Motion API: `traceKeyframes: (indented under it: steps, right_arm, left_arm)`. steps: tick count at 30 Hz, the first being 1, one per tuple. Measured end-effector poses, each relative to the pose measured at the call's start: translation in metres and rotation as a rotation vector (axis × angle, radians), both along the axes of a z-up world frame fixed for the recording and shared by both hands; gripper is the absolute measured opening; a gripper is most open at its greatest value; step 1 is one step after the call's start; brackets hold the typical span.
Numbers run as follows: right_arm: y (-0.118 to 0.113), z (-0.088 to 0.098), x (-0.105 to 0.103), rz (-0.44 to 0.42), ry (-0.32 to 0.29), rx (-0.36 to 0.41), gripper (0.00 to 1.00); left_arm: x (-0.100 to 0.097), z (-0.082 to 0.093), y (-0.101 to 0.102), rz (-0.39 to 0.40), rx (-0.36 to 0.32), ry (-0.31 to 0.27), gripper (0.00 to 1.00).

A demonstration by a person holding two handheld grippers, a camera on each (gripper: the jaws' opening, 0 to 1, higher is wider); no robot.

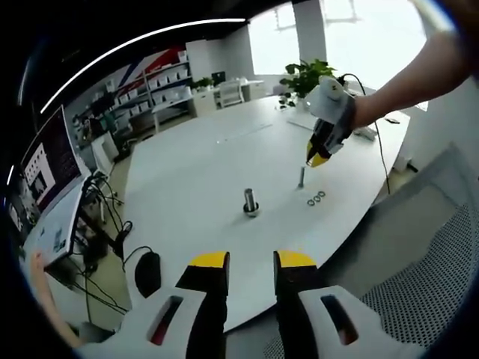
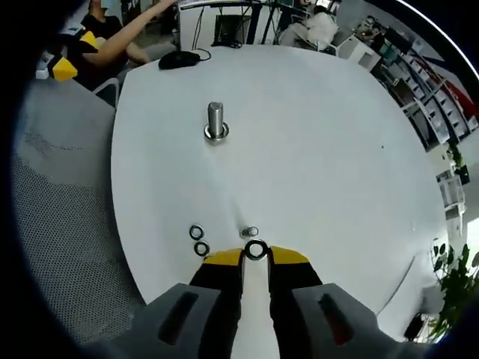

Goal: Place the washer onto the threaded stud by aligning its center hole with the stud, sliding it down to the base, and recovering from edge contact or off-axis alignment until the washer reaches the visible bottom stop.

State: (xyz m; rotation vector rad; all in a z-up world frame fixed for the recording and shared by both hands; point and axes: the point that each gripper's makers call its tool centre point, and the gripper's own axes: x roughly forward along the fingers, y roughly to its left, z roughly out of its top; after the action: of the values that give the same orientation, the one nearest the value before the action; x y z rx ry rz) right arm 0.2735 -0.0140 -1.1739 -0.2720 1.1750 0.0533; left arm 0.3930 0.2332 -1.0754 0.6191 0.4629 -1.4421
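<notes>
A thin threaded stud (image 1: 301,177) stands upright on the white round table (image 1: 194,164). Just above it hovers my right gripper (image 1: 320,155), held by a hand. In the right gripper view a steel washer (image 2: 256,250) is pinched between the yellow tips of the right gripper (image 2: 256,256), and the thin stud's top (image 2: 249,232) shows just beyond the washer. Two loose washers (image 2: 199,239) lie to the left of it, also seen as washers (image 1: 316,199) on the table. My left gripper (image 1: 252,262) is open and holds nothing, well back at the table's near edge.
A thicker stud (image 1: 251,202) with a washer at its base stands mid-table, also seen as the thick stud (image 2: 215,120). A black mouse (image 1: 147,273) lies near the edge. A grey mesh chair (image 2: 60,187) is beside the table. A monitor (image 1: 49,157) and cables sit at left.
</notes>
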Motion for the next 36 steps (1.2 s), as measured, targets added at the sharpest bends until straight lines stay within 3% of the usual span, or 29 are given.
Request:
traceKeyframes:
  steps: [9,17,21,29,36]
  right_arm:
    - [0.005,-0.002,0.008,0.028,0.011,-0.005,0.14]
    - [-0.006,-0.015,0.014,0.025,0.012,0.001,0.14]
    - [0.008,-0.003,0.01,0.027,0.006,-0.001,0.14]
    - [-0.003,-0.012,0.02,0.029,0.004,0.004,0.14]
    - [0.004,-0.007,0.019,0.046,0.015,0.005,0.14]
  left_arm:
    - [0.0,-0.001,0.0,-0.005,0.001,-0.002,0.21]
    - [-0.001,-0.002,0.0,-0.007,0.006,-0.002,0.21]
    - [-0.001,-0.003,0.0,-0.009,0.008,-0.001,0.21]
    - [-0.002,-0.003,0.0,-0.009,0.01,-0.001,0.21]
    - [-0.002,-0.004,0.0,-0.009,0.012,0.0,0.21]
